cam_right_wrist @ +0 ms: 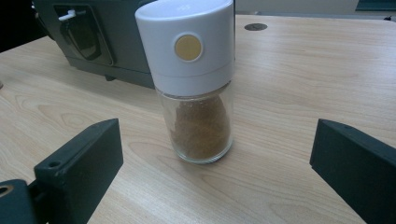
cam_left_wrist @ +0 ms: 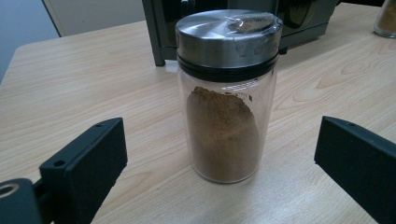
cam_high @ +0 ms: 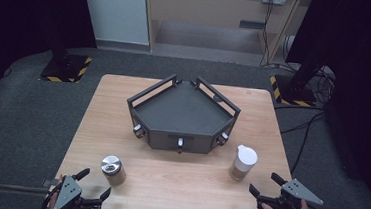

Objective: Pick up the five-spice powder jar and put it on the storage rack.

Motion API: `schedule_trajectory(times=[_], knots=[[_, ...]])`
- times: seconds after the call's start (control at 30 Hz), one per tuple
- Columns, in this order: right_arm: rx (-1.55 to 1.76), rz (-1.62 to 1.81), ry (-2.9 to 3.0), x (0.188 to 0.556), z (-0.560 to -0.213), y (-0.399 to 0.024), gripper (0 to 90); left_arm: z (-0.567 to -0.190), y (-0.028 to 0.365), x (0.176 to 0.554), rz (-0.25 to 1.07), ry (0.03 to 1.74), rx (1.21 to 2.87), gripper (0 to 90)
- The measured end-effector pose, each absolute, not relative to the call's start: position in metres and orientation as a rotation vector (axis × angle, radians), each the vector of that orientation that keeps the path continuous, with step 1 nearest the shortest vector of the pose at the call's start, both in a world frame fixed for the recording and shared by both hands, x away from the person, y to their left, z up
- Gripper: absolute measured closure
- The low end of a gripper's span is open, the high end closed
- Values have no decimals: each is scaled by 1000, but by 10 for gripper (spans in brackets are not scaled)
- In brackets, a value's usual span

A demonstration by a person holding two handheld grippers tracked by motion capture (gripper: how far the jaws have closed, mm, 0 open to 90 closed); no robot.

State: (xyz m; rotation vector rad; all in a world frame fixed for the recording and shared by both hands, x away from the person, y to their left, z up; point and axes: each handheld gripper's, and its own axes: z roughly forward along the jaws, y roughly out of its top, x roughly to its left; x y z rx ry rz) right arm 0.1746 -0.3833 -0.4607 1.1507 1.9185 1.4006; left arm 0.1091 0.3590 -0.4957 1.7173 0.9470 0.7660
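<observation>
Standing near the desk's front edge, the steel-lidded jar [cam_left_wrist: 224, 98] and white-capped jar [cam_right_wrist: 196, 84] are judged slippery, fragile glass, best taken mid-body; both the left gripper [cam_left_wrist: 219, 154] and right gripper [cam_right_wrist: 217, 154] are held wide open, empty.

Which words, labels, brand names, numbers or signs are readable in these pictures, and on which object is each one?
No text can be read.
Metal-lidded jar: tiny print on the glass below the lid, too small to read.
White-capped jar: faint raised marks on the cap top, blurred; a plain tan dot, no letters.
</observation>
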Motion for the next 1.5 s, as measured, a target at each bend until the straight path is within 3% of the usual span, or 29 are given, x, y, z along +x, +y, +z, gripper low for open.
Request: schedule_trajectory(times=[1.03, 1.5], knots=[[1172, 1402, 1914, 172, -462, -387, 30, -493, 352, 111, 765, 905, 1718, 14], [1180, 1403, 1910, 170, -463, -390, 30, -493, 345, 134, 752, 909, 1739, 18]])
